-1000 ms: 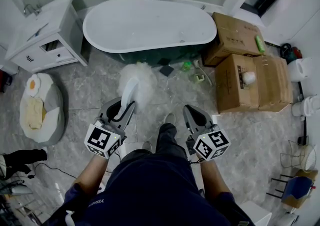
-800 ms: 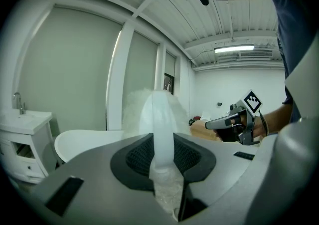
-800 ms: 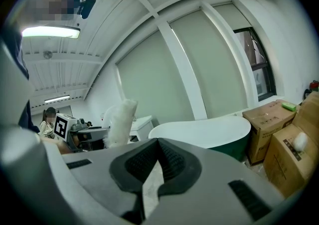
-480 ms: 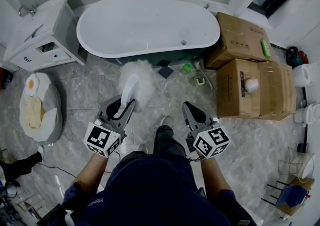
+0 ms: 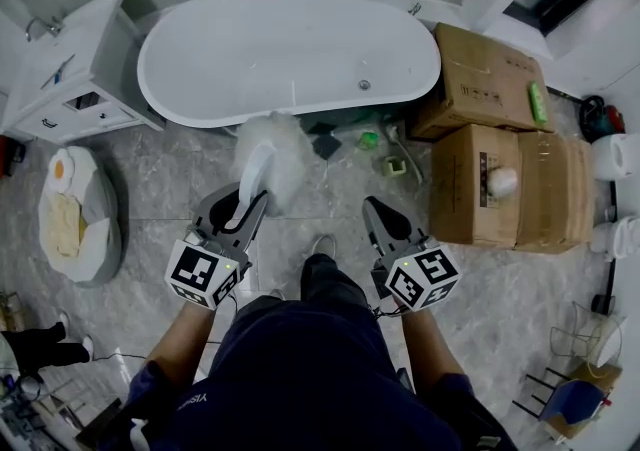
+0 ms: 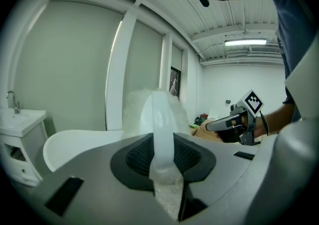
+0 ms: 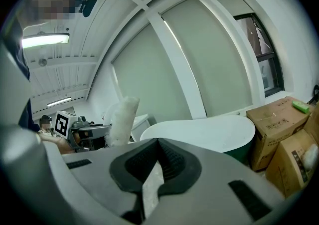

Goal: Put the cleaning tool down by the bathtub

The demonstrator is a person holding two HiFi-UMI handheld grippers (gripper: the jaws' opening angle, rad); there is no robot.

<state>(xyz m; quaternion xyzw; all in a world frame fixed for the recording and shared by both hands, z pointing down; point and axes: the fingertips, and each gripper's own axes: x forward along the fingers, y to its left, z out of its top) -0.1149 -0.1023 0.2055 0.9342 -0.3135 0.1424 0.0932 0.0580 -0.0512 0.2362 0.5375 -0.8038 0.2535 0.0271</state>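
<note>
The cleaning tool is a fluffy white duster [image 5: 272,151] on a white handle [image 6: 163,134]. My left gripper [image 5: 250,204] is shut on that handle, with the fluffy head [image 6: 142,107] standing up beyond the jaws. The duster hangs over the floor just in front of the white bathtub [image 5: 290,54], whose rim [image 6: 75,141] lies low and to the left in the left gripper view. My right gripper [image 5: 373,211] is level with the left one, a little to its right, shut with nothing in it [image 7: 158,158]. From there the duster [image 7: 122,116] stands at the left.
Cardboard boxes [image 5: 500,184] are stacked right of the tub, one carrying a green item [image 5: 537,102]. A white vanity cabinet [image 5: 60,69] stands left of the tub. An egg-pattern cushion [image 5: 75,214] lies on the floor at left. Small green things [image 5: 370,140] lie by the tub's foot.
The bathtub has slid down and grown in the head view as the person came closer. The left gripper keeps its hold on the duster; both grippers have barely shifted.
</note>
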